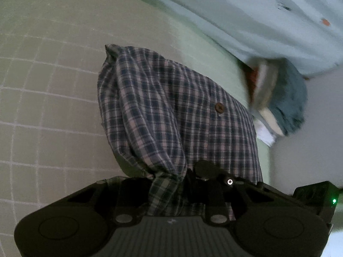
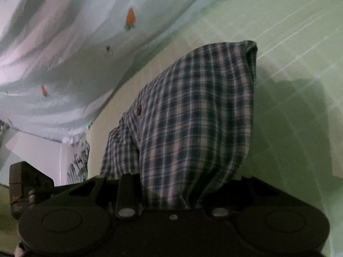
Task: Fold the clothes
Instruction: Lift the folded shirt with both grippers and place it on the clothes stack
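left wrist view, garment: a plaid shirt (image 1: 178, 111) in dark blue and pale checks hangs forward from the tool, bunched at the bottom, with a brown button (image 1: 219, 107) showing on its front.
left wrist view, tool: the left gripper (image 1: 171, 190) is clamped on a gathered bit of the plaid cloth, which runs down between its fingers.
left wrist view, surroundings: a pale green sheet with a white grid (image 1: 42, 85) lies behind; a light blue quilt (image 1: 246, 15) crosses the top, and a blurred stack of folded things (image 1: 276, 98) sits at its edge.
right wrist view, garment: the same shirt rises from the tool, one corner standing up toward the top.
right wrist view, tool: the right gripper (image 2: 169, 201) is closed on the cloth, fabric pinched between its fingers.
right wrist view, surroundings: the quilt with small orange carrot prints fills the upper left; the green sheet is on the right.
step in hand: likely lifting the shirt by two points, held clear of the bed.
next move: probably spread the two grips apart to open the cloth, then lay it flat on the sheet before folding.
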A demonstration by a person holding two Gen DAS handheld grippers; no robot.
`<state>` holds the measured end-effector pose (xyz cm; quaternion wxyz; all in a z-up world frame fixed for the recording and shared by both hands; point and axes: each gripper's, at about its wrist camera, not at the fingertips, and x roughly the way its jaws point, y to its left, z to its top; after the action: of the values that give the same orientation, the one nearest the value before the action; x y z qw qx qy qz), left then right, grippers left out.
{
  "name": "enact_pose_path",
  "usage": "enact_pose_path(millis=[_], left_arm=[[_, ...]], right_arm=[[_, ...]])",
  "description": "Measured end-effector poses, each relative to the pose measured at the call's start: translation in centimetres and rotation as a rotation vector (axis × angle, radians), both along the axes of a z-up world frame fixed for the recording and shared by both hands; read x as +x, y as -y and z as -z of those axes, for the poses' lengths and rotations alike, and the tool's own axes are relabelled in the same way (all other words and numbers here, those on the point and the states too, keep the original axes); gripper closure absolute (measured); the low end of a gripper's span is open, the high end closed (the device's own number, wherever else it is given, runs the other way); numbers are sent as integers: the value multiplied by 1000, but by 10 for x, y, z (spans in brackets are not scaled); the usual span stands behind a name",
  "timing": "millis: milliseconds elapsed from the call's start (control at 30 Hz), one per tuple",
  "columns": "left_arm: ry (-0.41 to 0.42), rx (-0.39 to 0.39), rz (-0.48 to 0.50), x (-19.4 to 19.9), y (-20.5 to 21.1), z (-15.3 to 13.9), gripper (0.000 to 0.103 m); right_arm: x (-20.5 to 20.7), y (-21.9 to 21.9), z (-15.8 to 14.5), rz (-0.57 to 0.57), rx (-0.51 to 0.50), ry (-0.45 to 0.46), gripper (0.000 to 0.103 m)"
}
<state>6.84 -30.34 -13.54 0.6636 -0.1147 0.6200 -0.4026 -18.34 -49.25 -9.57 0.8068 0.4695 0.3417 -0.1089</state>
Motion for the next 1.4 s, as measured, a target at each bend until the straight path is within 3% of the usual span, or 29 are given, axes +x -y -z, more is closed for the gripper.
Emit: enact_pose_path(millis=[233,400,533,833,1033,1167,1233,1267,1300,1333,1367,1400], left_arm=[[16,-92,141,-35,33,-27,74],[46,-139,215,-62,93,-46,74],[93,-191,227,-81,149,-67,74],[167,-317,242,-98,302,-128,73],[238,-409,237,-93,392,-179,73],[319,-420,229,-81,442,-204,73],[363,-384,196,-72,467,-202,66],[385,-361,176,-67,479,-200,60],[408,-339,157,-62,492,-197,47],[432,-278,140,-56,504,-191,41],[458,-192,124,-51,517,-182,41],[479,-121,116,-47,527,-172,41]], right_arm=[[-67,7,-37,145,-77,40,66],[-104,32,-58,222,-137,72,66],[-123,80,-78,237,-191,106,66],[-156,239,-144,236,-341,197,66],[-153,330,-200,244,-446,246,65],[-133,385,-225,260,-508,263,64],[-119,406,-231,268,-556,252,60],[-110,416,-227,294,-583,232,50],[-102,427,-224,320,-609,211,34],[-94,438,-220,346,-635,189,23],[-87,448,-209,371,-657,122,5],[-79,457,-198,396,-679,56,4]])
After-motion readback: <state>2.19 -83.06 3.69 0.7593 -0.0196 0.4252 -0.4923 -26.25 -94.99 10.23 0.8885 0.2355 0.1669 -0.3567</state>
